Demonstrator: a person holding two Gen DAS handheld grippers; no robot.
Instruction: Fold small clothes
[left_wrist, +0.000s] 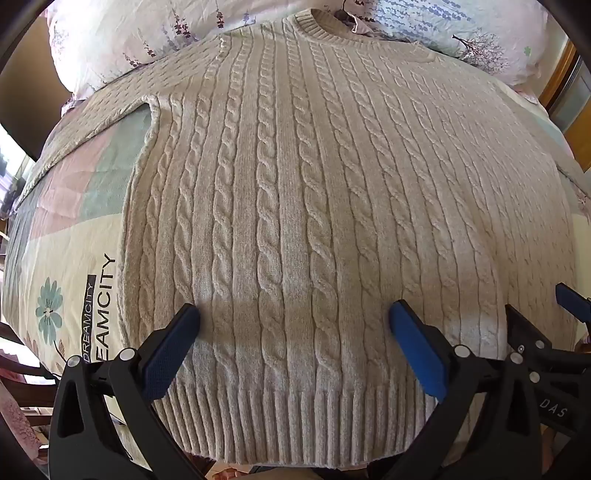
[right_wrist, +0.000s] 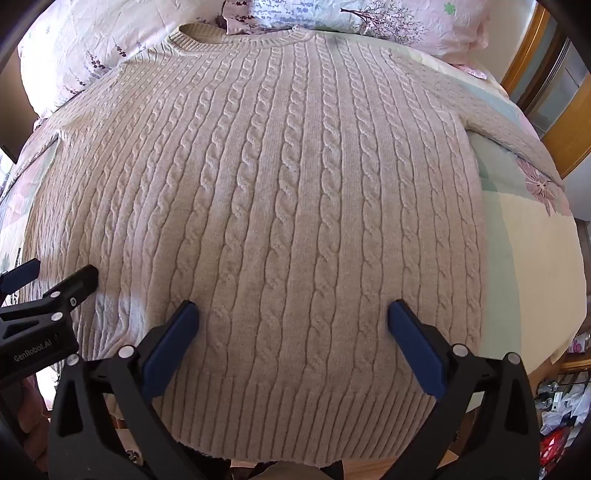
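Observation:
A beige cable-knit sweater (left_wrist: 295, 206) lies flat and face up on a bed, collar at the far end, ribbed hem nearest me. It also fills the right wrist view (right_wrist: 288, 206). Its sleeves spread out to both sides. My left gripper (left_wrist: 293, 317) is open and empty, hovering over the hem's left half. My right gripper (right_wrist: 293, 314) is open and empty over the hem's right half. Each gripper shows in the other's view: the right gripper (left_wrist: 535, 314) at the right edge, the left gripper (right_wrist: 59, 280) at the left edge.
The sweater rests on a pastel patchwork quilt (left_wrist: 70, 258) printed with flowers and "DREAMCITY". Floral pillows (left_wrist: 122, 40) lie beyond the collar. A wooden door frame (right_wrist: 569, 110) stands at the right. Cluttered items (right_wrist: 561, 417) sit on the floor at lower right.

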